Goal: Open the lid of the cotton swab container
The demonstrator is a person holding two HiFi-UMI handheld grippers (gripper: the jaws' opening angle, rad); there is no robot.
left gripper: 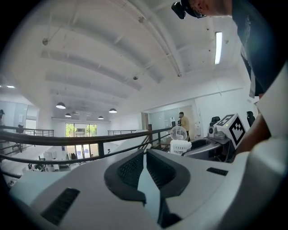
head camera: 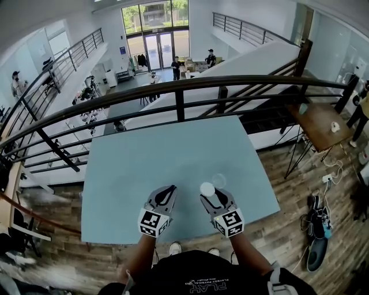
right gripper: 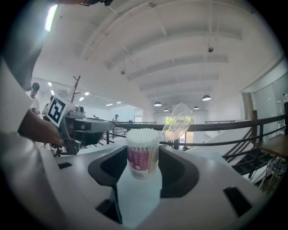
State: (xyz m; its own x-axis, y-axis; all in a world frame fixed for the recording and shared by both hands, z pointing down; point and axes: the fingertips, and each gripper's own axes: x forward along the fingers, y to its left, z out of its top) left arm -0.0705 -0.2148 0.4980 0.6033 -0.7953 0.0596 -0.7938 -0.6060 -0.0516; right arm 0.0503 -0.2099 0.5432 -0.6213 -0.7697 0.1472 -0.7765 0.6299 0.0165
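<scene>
As right jaws clamp container (right gripper: 143, 152), lid (right gripper: 177, 121) open, left jaws shut, empty; railing (head camera: 179, 86) ahead.

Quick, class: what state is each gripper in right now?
Left gripper: closed, holding nothing.
Right gripper: closed on the cotton swab container, whose clear lid stands flipped open.

Bright, even daylight from tall windows (head camera: 155, 14), plus ceiling lamps (left gripper: 60, 105) and a strip light (left gripper: 218, 47). Soft shadows on tabletop (head camera: 173, 155). Heavy fisheye bend, black corners in both gripper views. Nearest foreground slightly soft.
</scene>
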